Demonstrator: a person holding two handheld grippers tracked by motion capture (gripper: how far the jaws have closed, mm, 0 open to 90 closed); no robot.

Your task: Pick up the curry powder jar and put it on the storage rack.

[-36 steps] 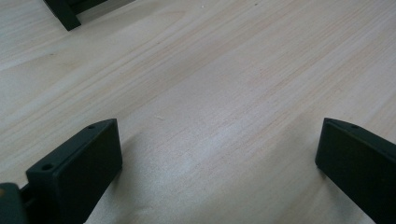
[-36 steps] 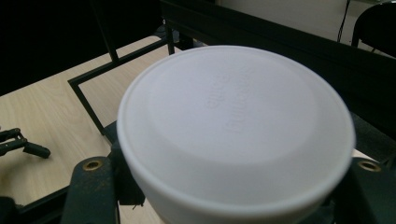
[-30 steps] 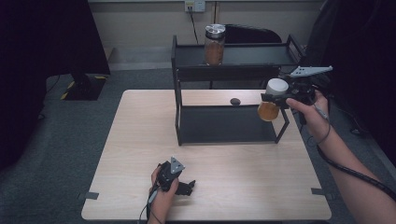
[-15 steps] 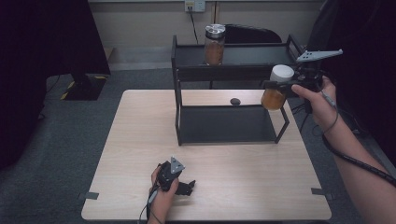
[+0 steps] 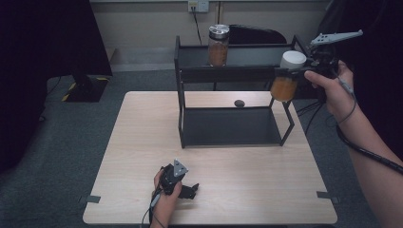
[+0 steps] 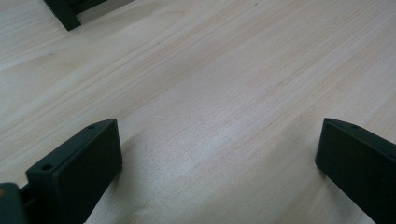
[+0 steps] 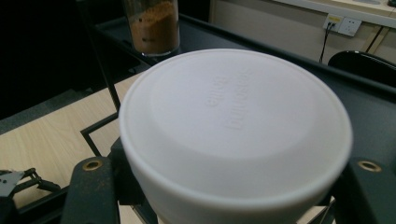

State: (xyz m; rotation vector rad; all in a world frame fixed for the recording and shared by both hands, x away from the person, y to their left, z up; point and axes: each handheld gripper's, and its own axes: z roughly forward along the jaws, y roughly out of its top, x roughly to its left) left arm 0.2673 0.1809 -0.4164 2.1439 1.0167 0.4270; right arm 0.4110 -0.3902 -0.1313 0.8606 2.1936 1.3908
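Observation:
My right gripper [image 5: 295, 71] is shut on a white-lidded jar [image 5: 286, 78] of orange-brown powder, held in the air at the right end of the black two-tier rack [image 5: 228, 71], level with its top shelf. From the right gripper view the white lid [image 7: 233, 126] sits between the jaws. A second jar [image 5: 218, 45] with a metal lid stands on the top shelf, with its brown contents [image 7: 154, 28] visible beyond the lid. My left gripper [image 5: 190, 191] rests on the table near the front edge, open, nothing between its fingers [image 6: 79, 168].
A small dark object [image 5: 239, 103] lies on the wooden table [image 5: 142, 137] behind the rack's lower shelf. A dark chair [image 5: 256, 34] and a wall outlet [image 5: 198, 5] are behind the rack. A cable trails from the right hand.
The right gripper has lifted the white-lidded jar upward, from beside the lower part of the rack to top-shelf height. The left gripper has stayed put.

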